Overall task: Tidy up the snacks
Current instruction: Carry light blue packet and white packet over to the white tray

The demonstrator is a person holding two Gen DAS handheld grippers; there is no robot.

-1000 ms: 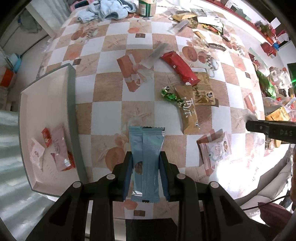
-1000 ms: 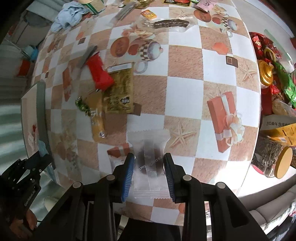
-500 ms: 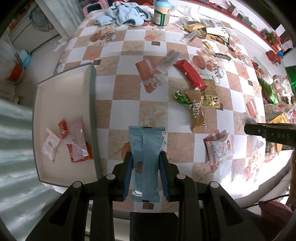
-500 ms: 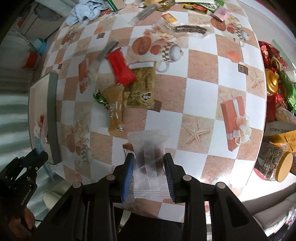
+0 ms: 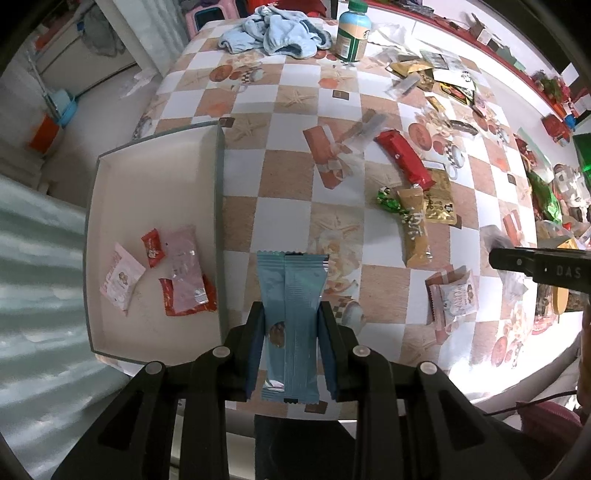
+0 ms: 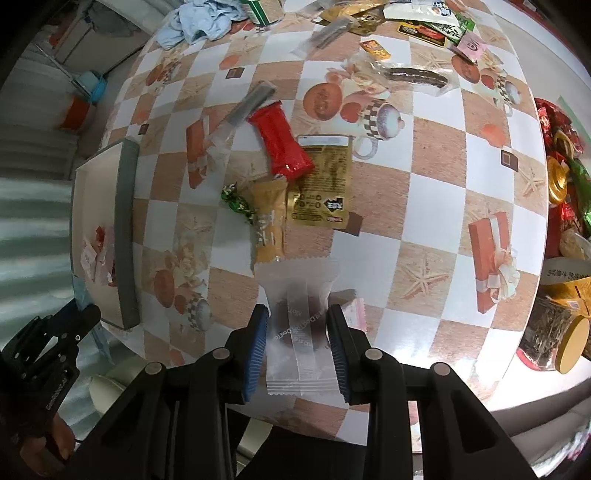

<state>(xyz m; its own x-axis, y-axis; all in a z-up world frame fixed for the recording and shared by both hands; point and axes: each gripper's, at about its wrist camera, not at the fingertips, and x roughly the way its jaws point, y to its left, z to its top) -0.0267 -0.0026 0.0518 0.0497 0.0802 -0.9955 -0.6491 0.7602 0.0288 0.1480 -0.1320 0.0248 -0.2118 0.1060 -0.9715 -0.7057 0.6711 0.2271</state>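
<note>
My left gripper point(image 5: 291, 325) is shut on a light blue snack packet point(image 5: 290, 317), held above the table's near edge just right of a white tray point(image 5: 219, 192). The tray holds pink and red packets point(image 5: 183, 273). My right gripper point(image 6: 298, 332) is shut on a clear wrapper with a dark cake point(image 6: 299, 321), high above the table. A red packet point(image 6: 282, 142), gold sachet point(image 6: 323, 184), tan bar point(image 6: 269, 221) and green candy point(image 6: 236, 201) lie mid-table. The tray also shows in the right wrist view point(image 6: 125, 236).
A pink-white packet point(image 5: 456, 297) lies near the front right. A blue cloth point(image 5: 277, 35) and a green-labelled bottle point(image 5: 352, 33) stand at the far edge. More snacks point(image 5: 439, 77) are scattered at the back right. A seed jar point(image 6: 557, 332) sits at the right edge.
Both grippers have risen and pulled back from the table with their packets; more of the table and tray shows. The tray now sits closer beside the left gripper.
</note>
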